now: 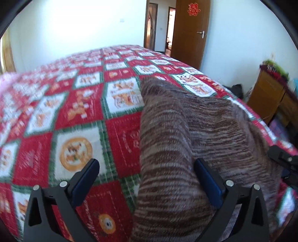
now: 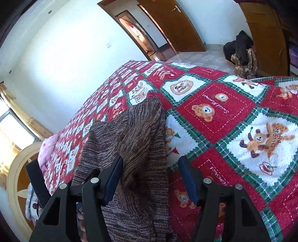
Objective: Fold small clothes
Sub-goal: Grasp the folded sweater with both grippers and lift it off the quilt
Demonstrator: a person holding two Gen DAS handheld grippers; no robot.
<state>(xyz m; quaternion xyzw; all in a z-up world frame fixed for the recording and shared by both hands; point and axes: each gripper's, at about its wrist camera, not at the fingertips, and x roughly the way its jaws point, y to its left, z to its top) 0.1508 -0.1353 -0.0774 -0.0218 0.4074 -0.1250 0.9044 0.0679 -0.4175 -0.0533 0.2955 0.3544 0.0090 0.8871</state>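
The brown knit garment [image 1: 186, 130] lies on the bed, on top of the red, white and green patchwork blanket [image 1: 74, 115], with its long left edge running away from me in the left wrist view. In the right wrist view the same garment [image 2: 134, 141] sits left of centre, its right edge straight, its far end bunched into a peak.

Handling, as I judge it: a loose, marled knit, soft and limp, light for its bulk. It will sag and stretch when lifted by one point, and it will drag on the fleecy blanket rather than slide. It is not fragile, though the pads could snag open stitches. I would take hold at an edge or corner, through all layers, with both claws level so the fold line stays straight.

My left claw [image 1: 147, 176] stands at its widest, holding nothing; the garment's edge lies between the fingers, the pads clear of it. My right claw [image 2: 150, 176] is about half open and also grips nothing; the garment's right edge runs through the gap, with the left finger [image 2: 113, 176] over the knit and the right one over the blanket.

Writing: red blanket squares carry stitched script that I read as "Sweet Memories" [image 2: 216, 104], beside a bear face. The brown door [image 1: 191, 31] bears a red paper double-happiness cutout [image 1: 193, 9]. I see no label on the garment
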